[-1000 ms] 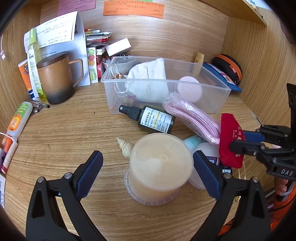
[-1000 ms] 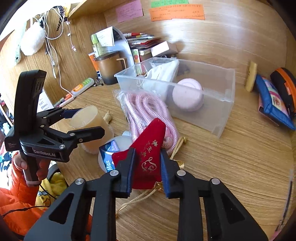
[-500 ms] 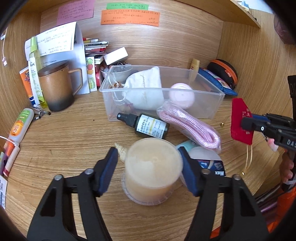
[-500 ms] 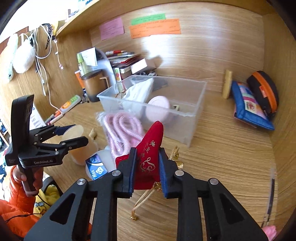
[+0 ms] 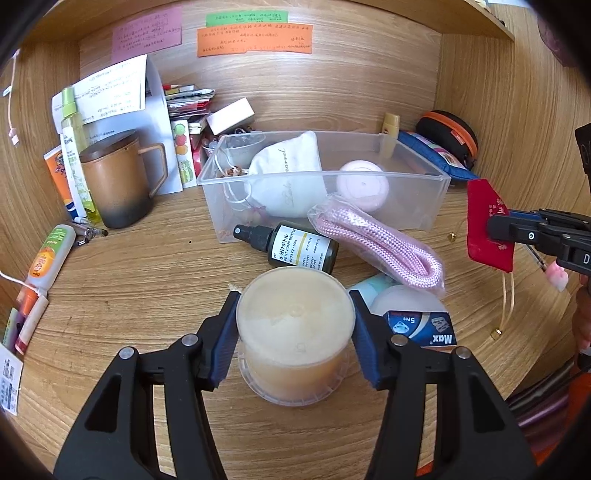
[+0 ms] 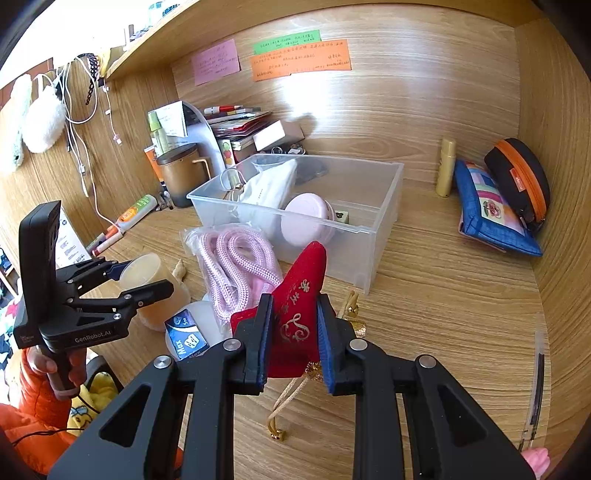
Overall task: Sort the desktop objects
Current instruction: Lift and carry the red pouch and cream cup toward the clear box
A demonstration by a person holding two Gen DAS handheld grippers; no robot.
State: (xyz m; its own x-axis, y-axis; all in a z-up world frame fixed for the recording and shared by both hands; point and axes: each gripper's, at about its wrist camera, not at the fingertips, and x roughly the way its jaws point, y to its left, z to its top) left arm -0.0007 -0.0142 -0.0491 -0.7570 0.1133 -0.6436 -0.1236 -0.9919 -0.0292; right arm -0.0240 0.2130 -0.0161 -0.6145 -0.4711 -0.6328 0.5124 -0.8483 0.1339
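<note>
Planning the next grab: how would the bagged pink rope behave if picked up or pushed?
The pink rope is a loose coil in a thin clear bag, so it would probably sag and flop. The glossy film may slip between the pads. It leans on the clear bin, so a push likely slides it, not rolls.

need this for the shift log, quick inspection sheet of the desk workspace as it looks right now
Surface: wooden desk, crowded.
Job's things: clear bin holds white pouch and pink case; cream jar; red pouch.
Clutter: spray bottle, pink rope, mug.
Grippers: left gripper pads against the jar; right gripper clamps the red pouch.
Cables: white cords hanging at left.
Surroundings: sticky notes on back panel.
</note>
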